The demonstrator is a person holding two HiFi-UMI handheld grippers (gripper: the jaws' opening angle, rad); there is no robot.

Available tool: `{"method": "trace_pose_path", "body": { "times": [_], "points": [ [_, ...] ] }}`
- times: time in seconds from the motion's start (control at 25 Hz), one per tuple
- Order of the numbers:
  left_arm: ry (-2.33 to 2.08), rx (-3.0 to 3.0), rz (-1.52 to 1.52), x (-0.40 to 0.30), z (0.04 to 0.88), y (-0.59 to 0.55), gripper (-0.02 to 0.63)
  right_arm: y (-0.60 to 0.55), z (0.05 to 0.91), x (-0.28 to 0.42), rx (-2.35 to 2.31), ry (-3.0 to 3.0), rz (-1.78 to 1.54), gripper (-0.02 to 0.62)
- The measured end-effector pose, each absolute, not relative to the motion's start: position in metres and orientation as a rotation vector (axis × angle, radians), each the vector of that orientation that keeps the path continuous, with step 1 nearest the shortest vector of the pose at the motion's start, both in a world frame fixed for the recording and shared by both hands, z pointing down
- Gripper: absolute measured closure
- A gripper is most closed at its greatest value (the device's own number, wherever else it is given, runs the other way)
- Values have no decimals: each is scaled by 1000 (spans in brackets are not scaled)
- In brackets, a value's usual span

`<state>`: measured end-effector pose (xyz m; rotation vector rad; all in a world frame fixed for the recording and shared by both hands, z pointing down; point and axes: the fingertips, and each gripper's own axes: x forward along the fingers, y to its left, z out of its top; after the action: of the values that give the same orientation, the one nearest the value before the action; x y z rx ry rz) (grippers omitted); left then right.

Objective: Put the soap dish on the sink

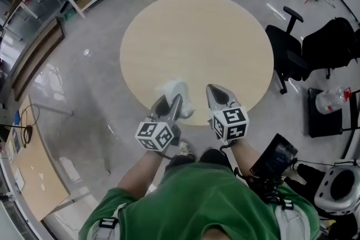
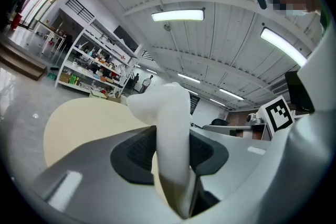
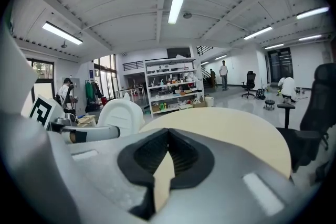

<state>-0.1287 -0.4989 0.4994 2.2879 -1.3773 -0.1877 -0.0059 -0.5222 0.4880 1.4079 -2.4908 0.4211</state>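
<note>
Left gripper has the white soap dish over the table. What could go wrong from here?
1. The white plastic soap dish is pinched by one edge in the left gripper, most of it past the pads; it could pivot or slip.
2. The right gripper sits close beside it and could knock it.
3. No sink is in view, only the round beige table.

The head view is looking steeply down on the table [image 1: 197,36]; both gripper views are looking low across it, sharing the shelves [image 3: 173,86].

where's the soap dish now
Head view: the soap dish is clamped in the left gripper over the near edge of the round table, beside the right gripper.
</note>
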Motion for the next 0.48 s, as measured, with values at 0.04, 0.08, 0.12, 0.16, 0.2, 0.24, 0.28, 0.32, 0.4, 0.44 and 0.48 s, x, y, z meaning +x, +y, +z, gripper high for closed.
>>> {"method": "trace_pose_path", "body": {
  "times": [0.04, 0.08, 0.12, 0.16, 0.2, 0.24, 0.28, 0.32, 0.4, 0.44, 0.48],
  "points": [
    [-1370, 2282, -177, -128, 504, -502, 454, -525, 490, -5, 1411, -2480, 428, 593],
    [-1363, 2276, -166, -128, 509, -505, 454, -527, 494, -5, 1413, -2469, 436, 592],
    [-1357, 2270, -155, -128, 514, -507, 454, -528, 497, -4, 1414, -2460, 442, 592],
    [-1351, 2265, -144, -128, 518, -509, 454, -531, 501, -4, 1415, -2451, 447, 592],
    [-1346, 2260, -133, -127, 523, -512, 454, -533, 504, -2, 1416, -2444, 451, 592],
    [-1342, 2255, -121, -126, 528, -516, 454, -537, 508, -1, 1415, -2436, 454, 592],
    [-1339, 2249, -108, -124, 533, -519, 454, -540, 512, 2, 1414, -2429, 460, 592],
    [-1336, 2242, -94, -122, 538, -523, 454, -544, 516, 4, 1411, -2422, 468, 592],
    [-1330, 2229, -62, -117, 549, -531, 454, -551, 526, 8, 1401, -2409, 486, 592],
    [-1329, 2220, -45, -115, 555, -535, 454, -555, 532, 10, 1393, -2403, 496, 592],
    [-1329, 2210, -29, -112, 561, -540, 454, -559, 538, 11, 1384, -2397, 506, 592]
  ]
}}
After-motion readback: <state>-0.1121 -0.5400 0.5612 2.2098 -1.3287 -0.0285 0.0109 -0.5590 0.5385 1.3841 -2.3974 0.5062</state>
